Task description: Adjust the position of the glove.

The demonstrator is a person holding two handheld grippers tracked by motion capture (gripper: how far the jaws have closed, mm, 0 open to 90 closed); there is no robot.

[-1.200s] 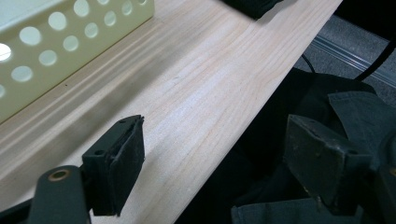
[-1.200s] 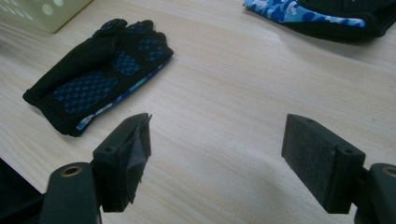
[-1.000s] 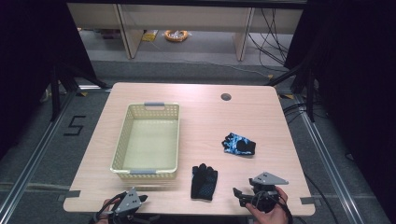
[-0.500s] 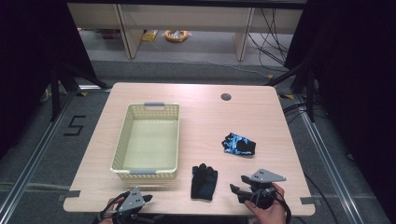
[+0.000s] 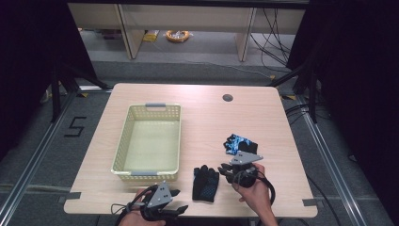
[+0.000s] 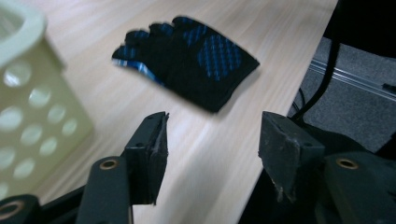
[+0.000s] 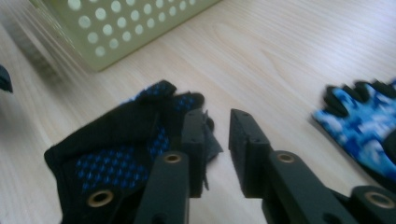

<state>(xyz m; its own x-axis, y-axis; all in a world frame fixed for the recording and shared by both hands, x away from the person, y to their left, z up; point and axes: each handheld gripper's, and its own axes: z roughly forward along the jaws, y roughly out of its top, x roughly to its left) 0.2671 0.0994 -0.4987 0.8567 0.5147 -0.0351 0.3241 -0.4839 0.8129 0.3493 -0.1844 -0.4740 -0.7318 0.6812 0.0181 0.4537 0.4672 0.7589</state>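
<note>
Okay, I see my right hand-held gripper low over the surface, right beside the black glove with blue dots, which lies flat near the front edge, just right of the basket. In the right gripper view the jaws have just been closing and stand with a narrow gap, nothing clamped between them; the glove sits under and left of the left jaw, a bit of dark fabric poking past that jaw's inner edge. The blue patterned glove lies just beyond the right hand-held gripper, apart from the black one. My left hand-held gripper hangs at the front edge, jaws about half apart after closing some, empty; its own view shows the black glove ahead, untouched, the basket wall at left.
</note>
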